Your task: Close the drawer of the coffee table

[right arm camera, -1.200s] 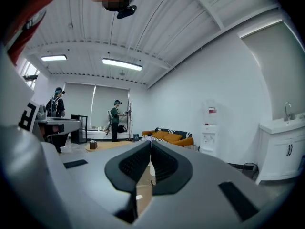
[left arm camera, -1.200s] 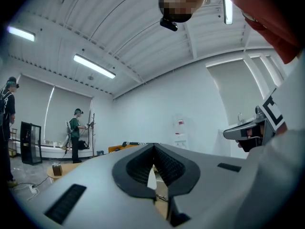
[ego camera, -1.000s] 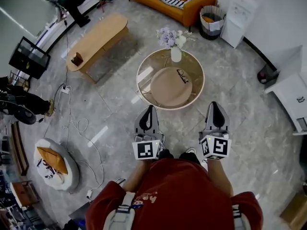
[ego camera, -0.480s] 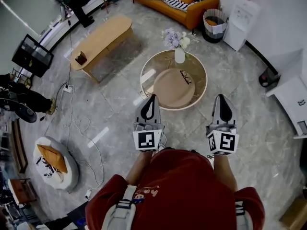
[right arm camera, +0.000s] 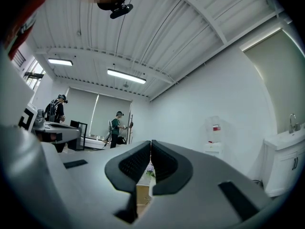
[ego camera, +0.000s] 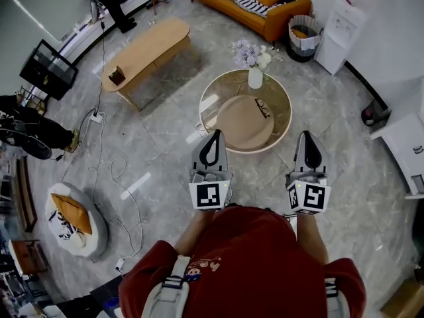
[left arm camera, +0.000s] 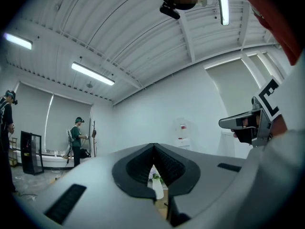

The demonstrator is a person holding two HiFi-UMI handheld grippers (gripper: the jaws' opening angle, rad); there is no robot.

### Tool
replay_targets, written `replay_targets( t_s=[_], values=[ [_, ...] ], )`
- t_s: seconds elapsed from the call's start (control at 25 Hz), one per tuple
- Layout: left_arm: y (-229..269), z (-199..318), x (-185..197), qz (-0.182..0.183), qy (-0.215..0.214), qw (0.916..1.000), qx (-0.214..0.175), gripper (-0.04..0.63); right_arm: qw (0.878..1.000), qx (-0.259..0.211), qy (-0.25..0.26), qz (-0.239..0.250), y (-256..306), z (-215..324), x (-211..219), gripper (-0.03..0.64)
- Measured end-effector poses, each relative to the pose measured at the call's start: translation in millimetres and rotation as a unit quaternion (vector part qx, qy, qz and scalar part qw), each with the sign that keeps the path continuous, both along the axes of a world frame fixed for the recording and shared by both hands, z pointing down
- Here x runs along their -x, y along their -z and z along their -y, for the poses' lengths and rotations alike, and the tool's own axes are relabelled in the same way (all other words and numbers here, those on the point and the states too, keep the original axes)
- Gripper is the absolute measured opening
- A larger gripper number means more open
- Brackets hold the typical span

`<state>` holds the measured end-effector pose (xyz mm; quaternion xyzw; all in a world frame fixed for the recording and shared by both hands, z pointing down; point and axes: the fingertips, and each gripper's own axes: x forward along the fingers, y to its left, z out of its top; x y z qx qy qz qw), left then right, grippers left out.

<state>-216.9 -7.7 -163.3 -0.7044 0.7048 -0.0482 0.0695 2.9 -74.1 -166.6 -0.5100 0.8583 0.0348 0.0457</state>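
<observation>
1. The person (ego camera: 255, 264), in a red shirt, stands on the grey stone floor (ego camera: 165, 144) and holds both tools out level, side by side and well apart.
2. Left gripper (ego camera: 213, 134): the jaws are pressed together at the tips with nothing between them. Its own view (left arm camera: 153, 146) shows the same, with only a thin slit behind the tips.
3. Right gripper (ego camera: 310, 135): the jaws are also fully together and empty, which its own view (right arm camera: 150, 142) confirms.
4. The round table (ego camera: 225, 85) with a glass top lies just ahead of the two tools, between their lines. Neither tool touches it.
5. No drawer can be made out on it from above, so I cannot tell whether one stands out or in.
6. On the glass stand a white vase (ego camera: 256, 78) with pale flowers (ego camera: 250, 53) at the far edge, and a pair of glasses (ego camera: 263, 108) lies nearer the middle.
7. An oval wooden table (ego camera: 149, 48) stands further off to the left, with a small brown thing (ego camera: 118, 75) at its near end.
8. An orange sofa (ego camera: 265, 8) runs along the far side, with a bin (ego camera: 301, 35) beside its right end.
9. A white cable (ego camera: 109, 171) trails over the floor at the left.
</observation>
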Motion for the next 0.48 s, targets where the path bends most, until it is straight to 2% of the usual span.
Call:
replay_targets(
  t_s=[0.16, 0.48],
  values=[
    [-3, 7, -2, 0.007, 0.003, 1.0, 0.002, 0.014, 1.0, 0.005, 0.005, -0.003, -7, 11, 3, 0.023],
    [-10, -16, 1, 0.009, 0.004, 1.0, 0.0, 0.014, 1.0, 0.004, 0.006, -0.004, -17, -15, 6, 0.023]
  ],
)
